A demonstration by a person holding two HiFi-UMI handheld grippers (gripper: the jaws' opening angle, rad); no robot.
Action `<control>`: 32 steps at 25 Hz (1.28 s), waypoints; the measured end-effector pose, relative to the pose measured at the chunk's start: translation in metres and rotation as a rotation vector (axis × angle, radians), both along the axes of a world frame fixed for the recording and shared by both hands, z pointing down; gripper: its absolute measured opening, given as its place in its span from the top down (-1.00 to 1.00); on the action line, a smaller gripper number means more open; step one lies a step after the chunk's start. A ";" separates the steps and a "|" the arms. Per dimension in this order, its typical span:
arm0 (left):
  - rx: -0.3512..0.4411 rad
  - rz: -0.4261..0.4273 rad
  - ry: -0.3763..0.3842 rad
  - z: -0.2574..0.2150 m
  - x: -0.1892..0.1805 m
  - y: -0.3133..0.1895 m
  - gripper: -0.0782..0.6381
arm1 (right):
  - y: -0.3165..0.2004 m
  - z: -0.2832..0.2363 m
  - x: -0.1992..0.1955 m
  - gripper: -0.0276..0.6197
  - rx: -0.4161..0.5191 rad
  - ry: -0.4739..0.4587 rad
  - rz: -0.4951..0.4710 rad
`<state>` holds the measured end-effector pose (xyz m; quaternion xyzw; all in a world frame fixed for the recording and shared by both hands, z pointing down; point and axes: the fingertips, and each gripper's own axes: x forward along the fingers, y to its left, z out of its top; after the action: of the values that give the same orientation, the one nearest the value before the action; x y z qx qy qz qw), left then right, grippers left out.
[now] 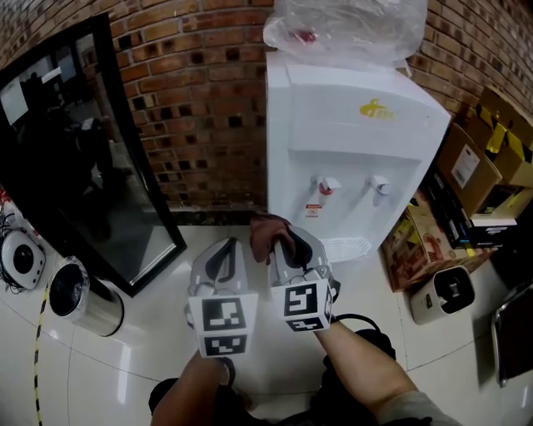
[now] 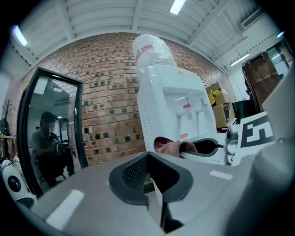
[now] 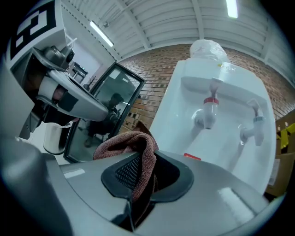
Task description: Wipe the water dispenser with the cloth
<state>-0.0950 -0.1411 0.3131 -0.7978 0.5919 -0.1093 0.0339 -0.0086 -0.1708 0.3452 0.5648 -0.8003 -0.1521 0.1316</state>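
1. at the foot of the white water dispenser, by its near left corner, a reddish-brown cloth is held up by the right gripper.
2. the right gripper's jaws are seen clamped on the cloth: a fold is pinched between the mesh pads, and the rest is bunched above the jaw tips and draped to the left.
3. the cloth is placed low, to the left of the drip tray; whether the dispenser's panel is touched by it cannot be told.
4. the left gripper is held just beside the right one, on its left; its jaws are drawn together and nothing is caught between them.
5. two taps are set in the dispenser's front recess, a red-collared tap on the left and a pale tap on the right; a yellow logo is printed above them.
6. a bottle wrapped in clear plastic is seated on top of the dispenser.
7. a brick wall is seen behind the dispenser, and a black-framed glass panel is stood against it at the left.
8. a shiny metal bin is placed on the tiled floor at the near left, and cardboard boxes are stacked to the right of the dispenser.
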 end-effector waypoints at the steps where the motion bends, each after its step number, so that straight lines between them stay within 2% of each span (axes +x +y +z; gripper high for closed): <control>1: 0.002 0.003 0.001 -0.001 0.001 0.000 0.78 | 0.000 0.000 0.002 0.69 0.002 0.006 0.005; 10: -0.009 0.055 -0.001 0.004 0.028 -0.001 0.78 | -0.009 0.002 0.040 0.69 -0.034 -0.006 0.091; 32: -0.033 0.180 -0.002 0.014 0.100 -0.007 0.78 | -0.024 0.015 0.104 0.69 -0.100 0.088 0.211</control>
<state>0.0053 -0.1482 0.3274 -0.8481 0.5159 -0.1163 0.0309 0.0958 -0.1949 0.3598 0.6315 -0.7364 -0.1222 0.2099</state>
